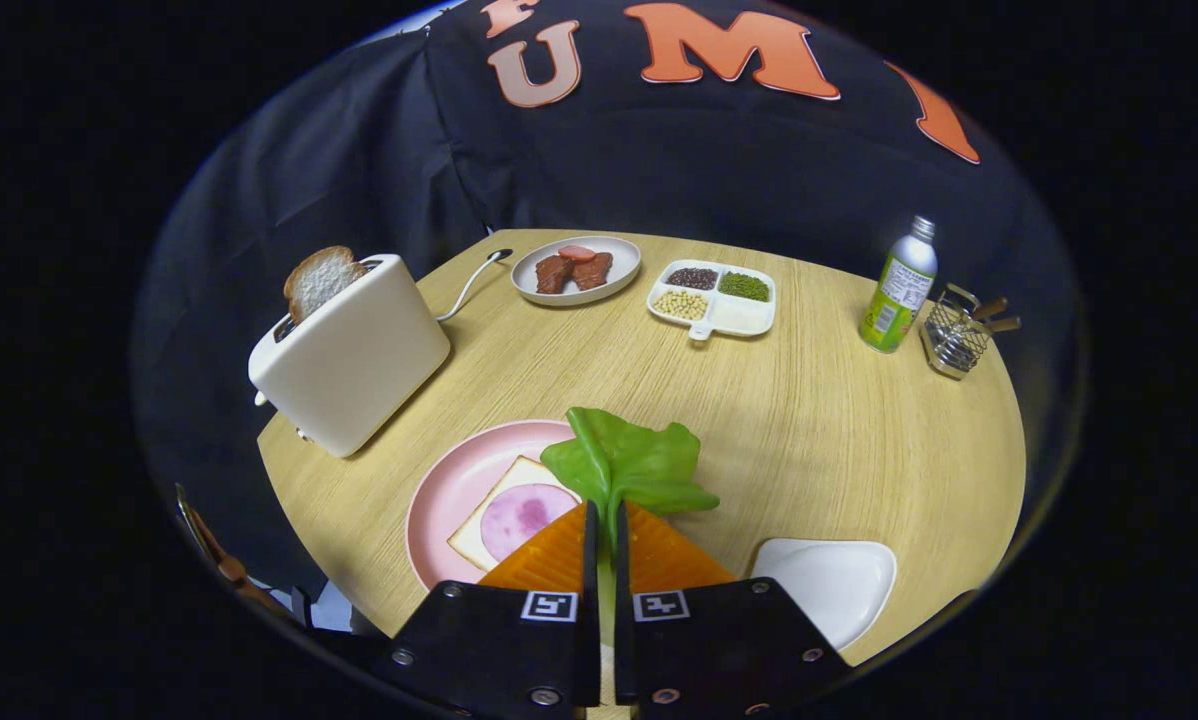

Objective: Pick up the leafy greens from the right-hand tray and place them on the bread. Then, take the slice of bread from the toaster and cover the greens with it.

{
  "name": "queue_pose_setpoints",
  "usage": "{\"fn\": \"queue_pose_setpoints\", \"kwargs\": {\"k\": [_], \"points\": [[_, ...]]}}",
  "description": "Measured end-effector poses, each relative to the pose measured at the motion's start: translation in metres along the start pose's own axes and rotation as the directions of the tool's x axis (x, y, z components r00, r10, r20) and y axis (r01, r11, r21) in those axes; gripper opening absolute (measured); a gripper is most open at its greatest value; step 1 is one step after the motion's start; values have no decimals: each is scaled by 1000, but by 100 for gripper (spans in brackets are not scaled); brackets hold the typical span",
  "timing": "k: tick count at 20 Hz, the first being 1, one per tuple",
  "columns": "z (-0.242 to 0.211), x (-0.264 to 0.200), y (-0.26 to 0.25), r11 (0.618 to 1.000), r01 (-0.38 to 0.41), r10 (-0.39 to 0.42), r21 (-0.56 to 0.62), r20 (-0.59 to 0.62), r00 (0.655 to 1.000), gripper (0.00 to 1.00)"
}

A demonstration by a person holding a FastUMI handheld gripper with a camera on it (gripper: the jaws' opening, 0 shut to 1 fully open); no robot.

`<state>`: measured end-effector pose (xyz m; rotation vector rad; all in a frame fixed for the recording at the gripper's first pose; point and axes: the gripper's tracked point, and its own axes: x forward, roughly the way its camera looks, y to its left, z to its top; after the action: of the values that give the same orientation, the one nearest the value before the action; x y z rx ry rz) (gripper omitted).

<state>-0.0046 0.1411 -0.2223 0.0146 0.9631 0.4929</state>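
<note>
Toaster (351, 345) upper left, meat plate (576, 269) and bottle (899, 288) beyond — gripper (606, 515) pinched narrow on leafy greens (627, 462) over the pink plate (449, 490).

No legible text: the bottle (899, 290) label is too small to read; the gripper (604, 520) carries only square coded markers.

Even, fairly bright light falls from above on the desk (809, 420), with soft, short shadows beside the toaster (354, 350) toward 5 o'clock. Mild glare shows on the bottle (899, 290) at 2 o'clock. Focus is sharp centrally; fisheye bending curves the desk rim, and edges darken and soften.

The tool (604, 540) is closed on the leafy greens (629, 465).
</note>
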Motion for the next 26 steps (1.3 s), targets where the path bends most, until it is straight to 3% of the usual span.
{"fn": "queue_pose_setpoints", "kwargs": {"k": [16, 26], "points": [[-28, 32, 65, 988, -155, 152, -21, -112, 982, 6], [-32, 29, 54, 987, -91, 77, -131, -107, 991, 45]]}}
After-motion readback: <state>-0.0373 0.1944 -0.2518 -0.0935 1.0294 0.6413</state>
